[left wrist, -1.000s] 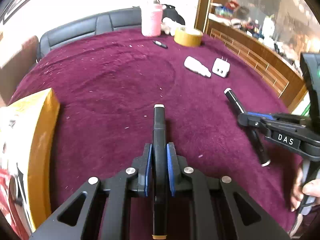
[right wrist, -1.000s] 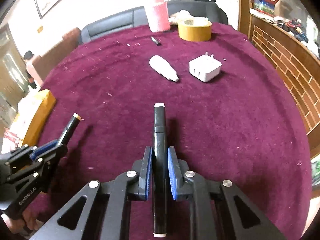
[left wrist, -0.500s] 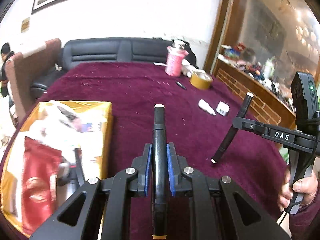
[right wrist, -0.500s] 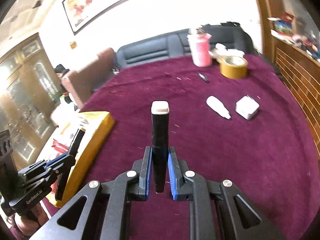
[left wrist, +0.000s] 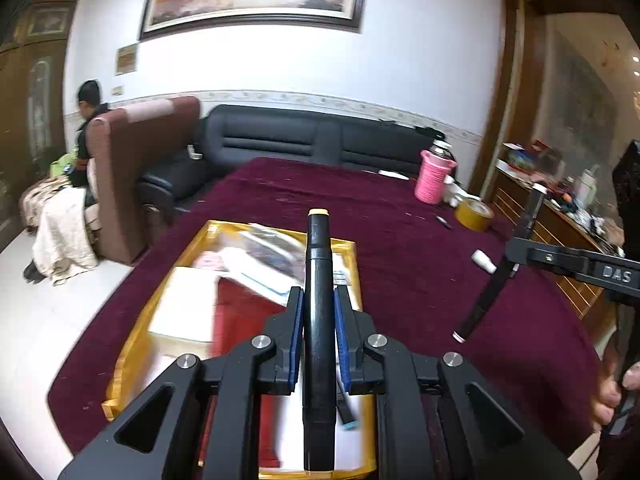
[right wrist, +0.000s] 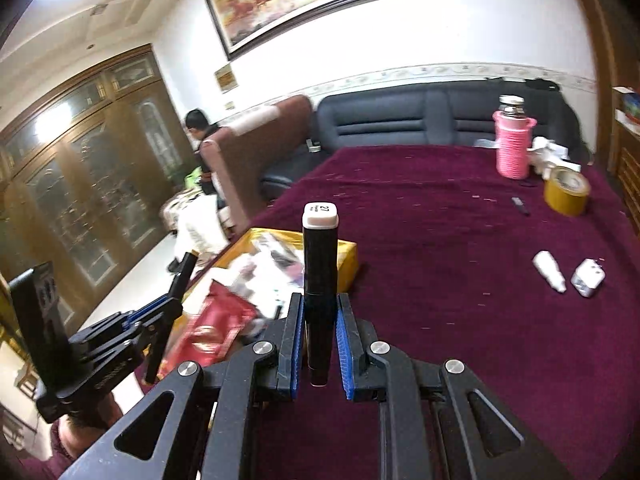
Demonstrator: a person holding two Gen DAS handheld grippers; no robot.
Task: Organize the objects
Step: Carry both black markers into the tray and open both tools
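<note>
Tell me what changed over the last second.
Both hand-held grippers rose from the maroon cloth and swung left toward the yellow box; the left hand-held gripper now hangs above it. Unchanged: each stays shut on its black marker, the right hand-held gripper on the white-capped marker. Tape, charger and pink bottle stayed put.

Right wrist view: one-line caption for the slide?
Right tool grips a black marker capped "27" above the maroon tablecloth, yellow box ahead-left, left tool holding another marker.
</note>
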